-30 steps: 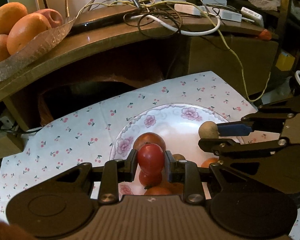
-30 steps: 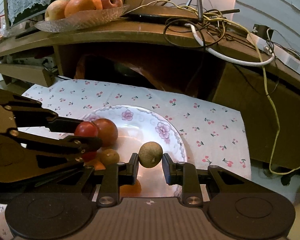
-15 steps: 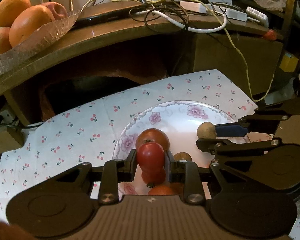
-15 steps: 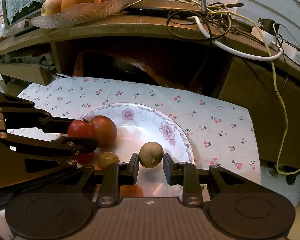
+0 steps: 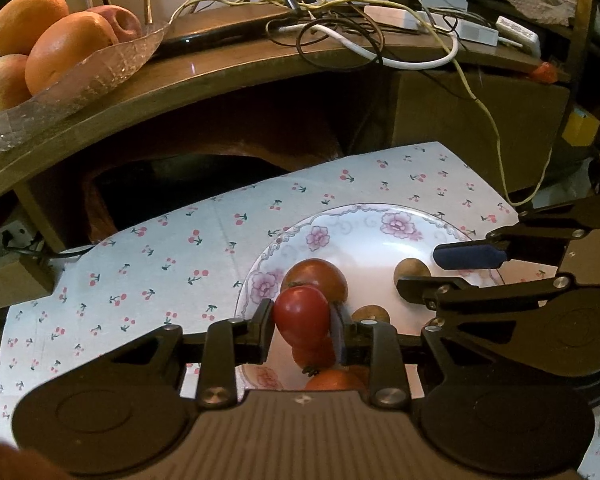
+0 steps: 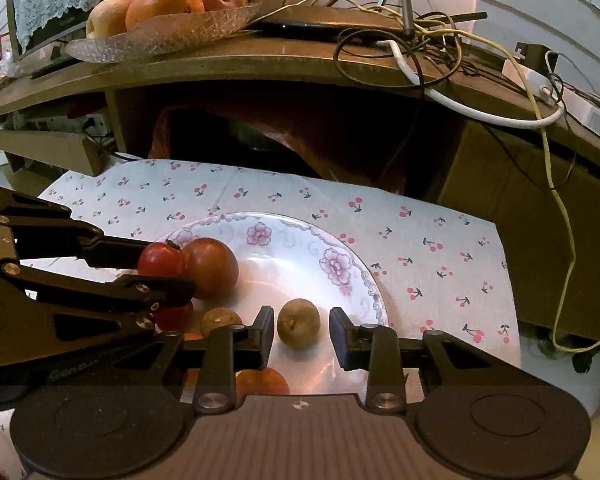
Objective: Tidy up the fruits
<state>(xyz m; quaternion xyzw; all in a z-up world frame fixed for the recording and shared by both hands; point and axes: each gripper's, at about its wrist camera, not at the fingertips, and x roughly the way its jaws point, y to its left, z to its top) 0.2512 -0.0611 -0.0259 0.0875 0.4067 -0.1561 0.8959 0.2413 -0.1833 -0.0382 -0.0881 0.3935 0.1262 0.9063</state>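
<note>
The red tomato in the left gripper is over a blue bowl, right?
Not quite: the red tomato in the left gripper is over a white flowered plate, not a blue bowl. The left wrist view shows it.

Cherry-print cloth [image 6: 420,240] on low surface, flowered plate [image 6: 340,268] atop it

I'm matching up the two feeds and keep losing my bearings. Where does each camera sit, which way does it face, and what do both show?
Left wrist: on the left gripper, looking down along its fingers at the floral plate; its jaws, opening, still touch a red tomato; the right gripper enters from the right.
Right wrist: on the right gripper, looking down at the plate; its opening jaws stand clear of a small brown fruit; the left gripper enters from the left.
Shared: plate, both fruits, cherry-print cloth, glass fruit dish.
</note>
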